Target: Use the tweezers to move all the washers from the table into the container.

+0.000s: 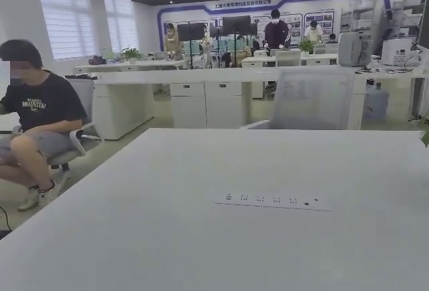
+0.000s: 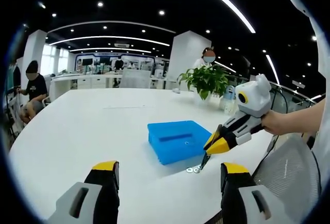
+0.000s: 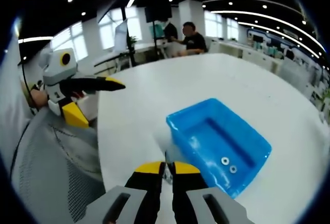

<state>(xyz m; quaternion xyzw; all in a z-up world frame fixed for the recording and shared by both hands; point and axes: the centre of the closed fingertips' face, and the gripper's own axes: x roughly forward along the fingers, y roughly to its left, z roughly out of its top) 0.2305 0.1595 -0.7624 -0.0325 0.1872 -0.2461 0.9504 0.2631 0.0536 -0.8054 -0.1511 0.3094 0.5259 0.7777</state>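
A blue container (image 2: 175,140) (image 3: 221,144) sits on the white table (image 2: 93,131) near the front edge. Two washers (image 3: 229,164) lie inside it. A couple of washers (image 2: 193,170) lie on the table just in front of the container. My right gripper (image 2: 216,142) (image 3: 168,166) is shut on the tweezers (image 2: 203,161), whose tips point down right at those washers. My left gripper (image 2: 170,167) (image 3: 100,102) stands open and holds nothing, a little back from the container.
A long power strip (image 1: 273,201) is set in the table top. A potted plant (image 2: 206,79) and a bottle stand at the table's far side. A mesh chair (image 1: 312,100) stands behind the table. A person (image 1: 33,123) sits at the left, others work further back.
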